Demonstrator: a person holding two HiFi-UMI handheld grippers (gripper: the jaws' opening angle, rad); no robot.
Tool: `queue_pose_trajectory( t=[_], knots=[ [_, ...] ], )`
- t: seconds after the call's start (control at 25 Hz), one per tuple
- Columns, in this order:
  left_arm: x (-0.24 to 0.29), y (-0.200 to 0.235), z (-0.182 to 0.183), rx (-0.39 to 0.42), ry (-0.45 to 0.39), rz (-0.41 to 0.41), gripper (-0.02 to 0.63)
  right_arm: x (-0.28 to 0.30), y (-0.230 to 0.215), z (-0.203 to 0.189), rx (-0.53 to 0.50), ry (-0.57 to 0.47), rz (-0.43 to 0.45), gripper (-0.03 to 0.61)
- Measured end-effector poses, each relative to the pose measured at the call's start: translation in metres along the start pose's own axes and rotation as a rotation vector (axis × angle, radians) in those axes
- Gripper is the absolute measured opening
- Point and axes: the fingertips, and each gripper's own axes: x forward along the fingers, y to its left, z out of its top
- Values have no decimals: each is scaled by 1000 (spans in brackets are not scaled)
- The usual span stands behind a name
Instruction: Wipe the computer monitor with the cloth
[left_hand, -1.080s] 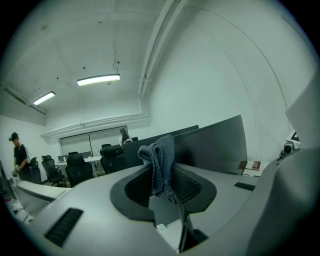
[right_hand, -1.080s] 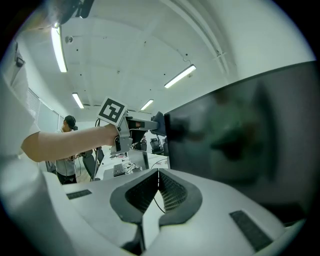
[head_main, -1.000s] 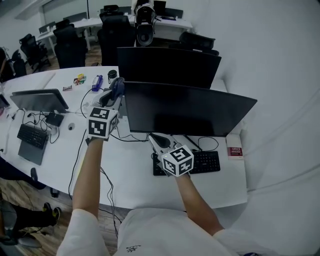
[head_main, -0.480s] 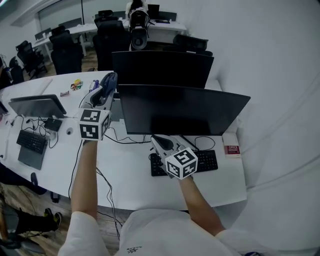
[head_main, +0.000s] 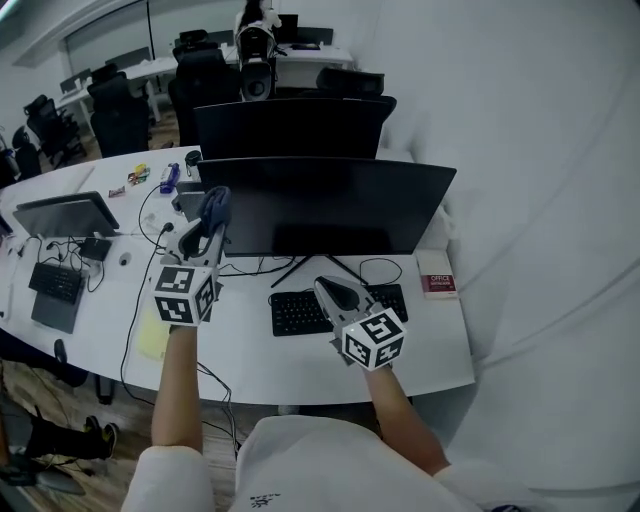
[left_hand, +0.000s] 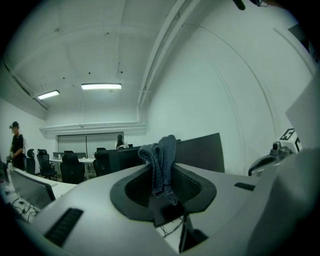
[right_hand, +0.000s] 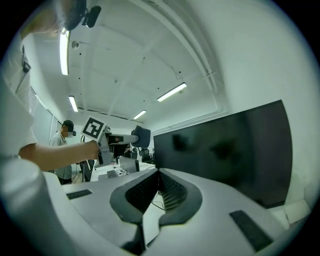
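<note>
While the left claw (head_main: 208, 222) is raised at the left edge of the monitor (head_main: 330, 205), its jaws are clamped on a folded blue cloth (left_hand: 161, 165), which sticks up above the tips. Whether the cloth touches the screen cannot be told.

Right claw (right_hand: 159, 175): jaws pressed together, nothing between them; held low over the right part of the keyboard (head_main: 305, 312), in front of the monitor's lower edge and apart from it.

Monitor: dark, unlit, upright on its stand (head_main: 300, 268) at the back of the white counter (head_main: 250, 350), facing the person.

Second monitor (head_main: 290, 125): directly behind the first, also dark.

Cables (head_main: 375, 268): looped on the counter behind the keyboard, under the screen.

Red-and-white box (head_main: 436, 272): flat on the counter, just right of the keyboard.

Yellow note (head_main: 153, 335): on the counter below the left arm.

Laptop (head_main: 65, 212) and a small keyboard (head_main: 55, 282): far left, well apart from the monitor.

Office chairs (head_main: 120, 120): beyond the counter.
</note>
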Motion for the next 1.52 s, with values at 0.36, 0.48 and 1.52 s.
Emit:
queue_pose_trajectory(
  t=[0.36, 0.48, 1.52],
  knots=[
    [-78, -195, -99, -72, 124, -126, 106, -149, -6, -37, 15, 4, -90, 20],
    [-116, -238, -116, -121, 146, -139, 106, -194, -2, -48, 33, 10, -110, 20],
    [-217, -279, -124, -64, 165, -196, 106, -258, 56, -63, 39, 13, -167, 20]
  ],
)
